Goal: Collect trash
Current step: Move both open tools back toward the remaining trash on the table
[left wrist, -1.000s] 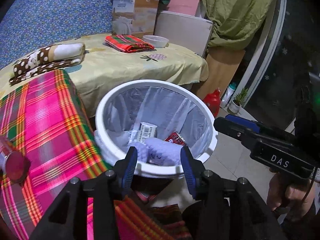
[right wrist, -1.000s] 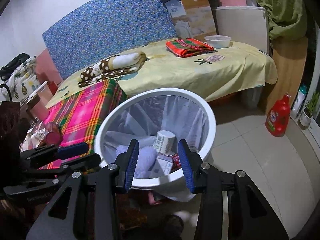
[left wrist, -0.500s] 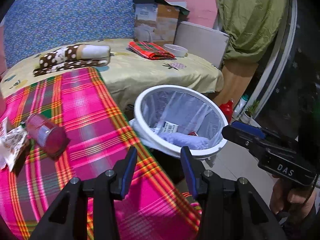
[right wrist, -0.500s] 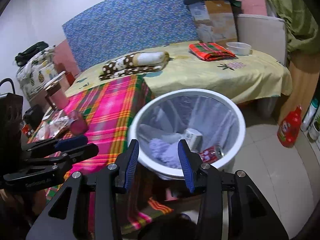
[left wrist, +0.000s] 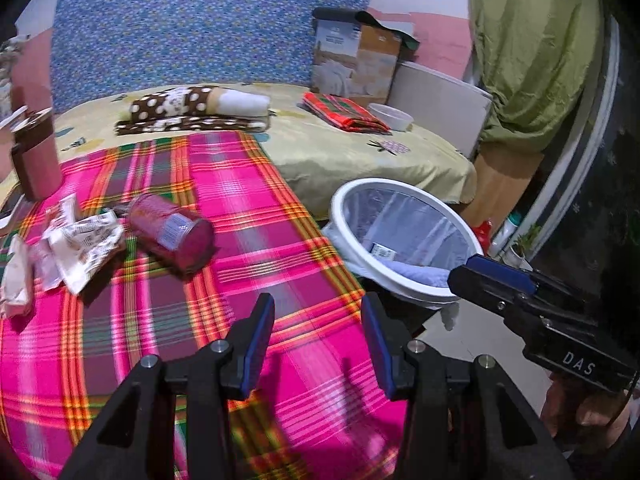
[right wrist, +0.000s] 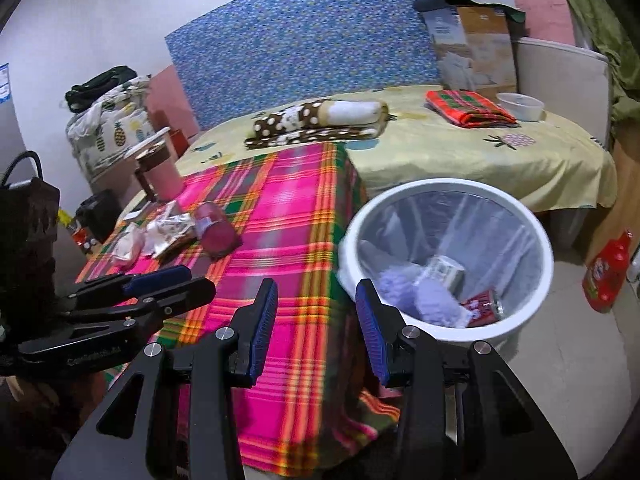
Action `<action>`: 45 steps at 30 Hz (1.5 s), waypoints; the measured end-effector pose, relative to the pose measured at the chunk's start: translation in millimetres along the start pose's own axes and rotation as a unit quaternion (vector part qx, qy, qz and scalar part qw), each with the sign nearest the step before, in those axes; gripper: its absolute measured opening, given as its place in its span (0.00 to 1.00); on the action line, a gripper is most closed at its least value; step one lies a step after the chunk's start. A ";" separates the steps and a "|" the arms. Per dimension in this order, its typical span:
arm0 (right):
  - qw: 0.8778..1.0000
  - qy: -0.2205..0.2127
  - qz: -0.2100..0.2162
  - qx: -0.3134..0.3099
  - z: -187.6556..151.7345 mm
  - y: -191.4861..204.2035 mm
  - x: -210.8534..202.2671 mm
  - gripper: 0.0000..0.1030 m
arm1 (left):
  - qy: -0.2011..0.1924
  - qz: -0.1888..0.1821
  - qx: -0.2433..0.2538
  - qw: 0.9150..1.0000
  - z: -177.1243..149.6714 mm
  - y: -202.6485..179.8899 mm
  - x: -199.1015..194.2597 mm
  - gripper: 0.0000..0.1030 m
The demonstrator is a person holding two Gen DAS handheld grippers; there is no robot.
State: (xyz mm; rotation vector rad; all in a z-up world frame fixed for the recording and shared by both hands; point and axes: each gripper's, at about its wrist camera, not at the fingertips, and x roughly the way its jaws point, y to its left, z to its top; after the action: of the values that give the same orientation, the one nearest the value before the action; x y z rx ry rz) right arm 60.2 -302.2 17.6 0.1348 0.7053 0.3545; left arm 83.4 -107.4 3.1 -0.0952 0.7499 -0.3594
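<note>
A white bin [left wrist: 404, 236] [right wrist: 444, 256] with a clear liner stands on the floor beside the table; inside lie a lilac cloth [right wrist: 416, 292], a labelled cup [right wrist: 446, 272] and a red wrapper [right wrist: 482, 306]. On the pink plaid tablecloth [left wrist: 248, 216] [right wrist: 288, 232] a dark pink can [left wrist: 172, 236] [right wrist: 214, 230] lies on its side next to crumpled white wrappers [left wrist: 76, 248] [right wrist: 160, 232]. My left gripper [left wrist: 318, 344] is open over the cloth, nothing between its fingers. My right gripper [right wrist: 316, 328] is open above the table's edge, empty.
A bed with a yellow sheet [left wrist: 340, 152] lies behind the table, carrying a dotted blanket roll [left wrist: 200, 108], a folded red cloth [left wrist: 344, 114] and a white bowl [left wrist: 390, 116]. A red bottle [right wrist: 608, 272] stands on the floor right of the bin. A pink cup [right wrist: 162, 172] sits at the table's far left.
Both grippers have swung left, away from above the bin and over the plaid table. The can and wrappers have come into view. Neither gripper's opening has changed.
</note>
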 end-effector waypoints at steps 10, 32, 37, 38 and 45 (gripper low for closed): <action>0.999 0.011 0.022 -0.026 -3.9 27.0 9.7 0.42 | -0.011 0.050 -0.023 0.998 -7.9 24.2 -18.1 0.45; 0.994 0.035 0.044 -0.095 3.8 81.7 33.8 0.42 | -0.016 0.118 -0.047 0.992 -19.8 76.5 -37.6 0.45; 0.993 0.039 0.044 -0.104 6.8 87.3 41.8 0.42 | -0.016 0.121 -0.055 0.991 -20.2 88.0 -38.4 0.45; 0.993 0.040 0.045 -0.105 7.0 88.3 43.1 0.42 | -0.015 0.120 -0.056 0.991 -20.0 89.8 -37.9 0.45; 0.992 0.050 0.056 -0.105 10.6 90.9 55.9 0.60 | -0.012 0.124 -0.068 0.990 -20.6 107.6 -36.7 0.45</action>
State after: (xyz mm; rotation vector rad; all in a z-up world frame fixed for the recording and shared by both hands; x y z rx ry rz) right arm 81.7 -197.2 13.3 -0.0432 0.7566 0.5442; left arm 75.3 7.0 -10.9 -0.1317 0.7532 -0.0694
